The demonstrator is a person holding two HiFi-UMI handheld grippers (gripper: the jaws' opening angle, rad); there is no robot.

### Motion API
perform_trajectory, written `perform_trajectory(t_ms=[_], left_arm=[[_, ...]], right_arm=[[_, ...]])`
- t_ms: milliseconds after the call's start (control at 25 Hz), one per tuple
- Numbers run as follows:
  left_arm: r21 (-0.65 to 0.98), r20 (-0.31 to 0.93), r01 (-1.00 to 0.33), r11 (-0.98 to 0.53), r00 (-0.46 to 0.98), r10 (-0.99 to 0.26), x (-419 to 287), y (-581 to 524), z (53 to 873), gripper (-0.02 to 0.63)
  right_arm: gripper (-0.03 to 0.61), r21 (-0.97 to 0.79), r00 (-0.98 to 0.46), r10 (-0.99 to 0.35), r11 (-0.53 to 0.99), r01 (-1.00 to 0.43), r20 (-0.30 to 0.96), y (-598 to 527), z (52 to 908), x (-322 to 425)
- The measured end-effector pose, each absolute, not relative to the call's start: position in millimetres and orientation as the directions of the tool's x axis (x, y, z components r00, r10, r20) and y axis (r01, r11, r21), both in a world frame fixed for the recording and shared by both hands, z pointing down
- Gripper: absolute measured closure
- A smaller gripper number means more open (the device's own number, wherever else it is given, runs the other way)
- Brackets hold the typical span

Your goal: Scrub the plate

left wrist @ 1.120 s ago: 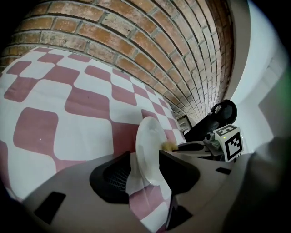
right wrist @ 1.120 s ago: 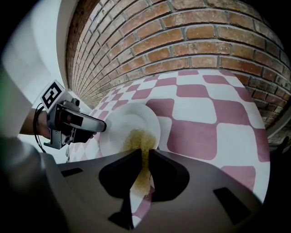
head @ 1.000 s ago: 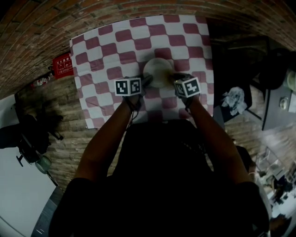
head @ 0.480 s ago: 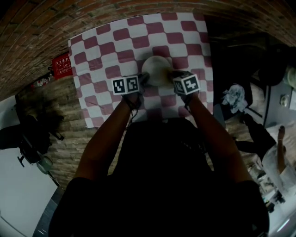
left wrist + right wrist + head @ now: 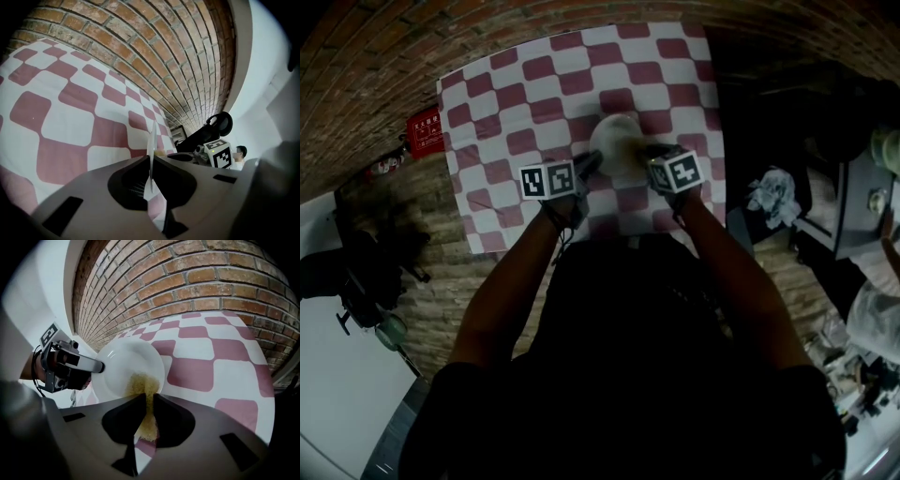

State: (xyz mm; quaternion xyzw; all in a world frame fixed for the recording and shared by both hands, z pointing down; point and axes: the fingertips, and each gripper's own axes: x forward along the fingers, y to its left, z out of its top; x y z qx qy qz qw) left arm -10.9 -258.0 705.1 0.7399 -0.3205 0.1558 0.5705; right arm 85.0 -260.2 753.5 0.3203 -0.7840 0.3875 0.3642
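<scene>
Left forearm (image 5: 511,291): stretched forward from the body and angled inward.
Left tongs (image 5: 593,162): point forward and somewhat downward, marker cube on top. The jaws have just been closing and now pinch the thin rim of the plate (image 5: 122,364), which stands edge-on between them.
Right forearm (image 5: 731,281): stretched forward beside the left one, also angled inward.
Right tongs (image 5: 650,152): tilted more steeply down. The jaws are nearly together, clamped on a yellow sponge (image 5: 143,386) whose front end lies against the plate.

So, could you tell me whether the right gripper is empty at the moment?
No, the right gripper has its jaws shut on a yellow sponge.
</scene>
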Motion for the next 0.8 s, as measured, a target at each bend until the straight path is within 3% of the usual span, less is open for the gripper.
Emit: perform_trajectory(t_ms=[320,440,800], left_arm=[[0.751,0.551,-0.616,-0.237,0.783,-0.287,34,-229,670,0.589],[0.777,0.518,-0.584,-0.234,0.805,-0.290,56,-217,655,0.589],[0.789,0.446,-0.537,-0.298,0.834,-0.324,113,-194,610,0.588]], right_arm=[[0.528,-0.285,-0.482,-0.354,0.482,-0.829,0.801,-273,702,136],[0.528,-0.300,-0.528,-0.407,0.502,-0.811,0.745,-276,666,136],[0.528,-0.211,-0.628,-0.395,0.710,-0.672,0.670,-235,590,131]])
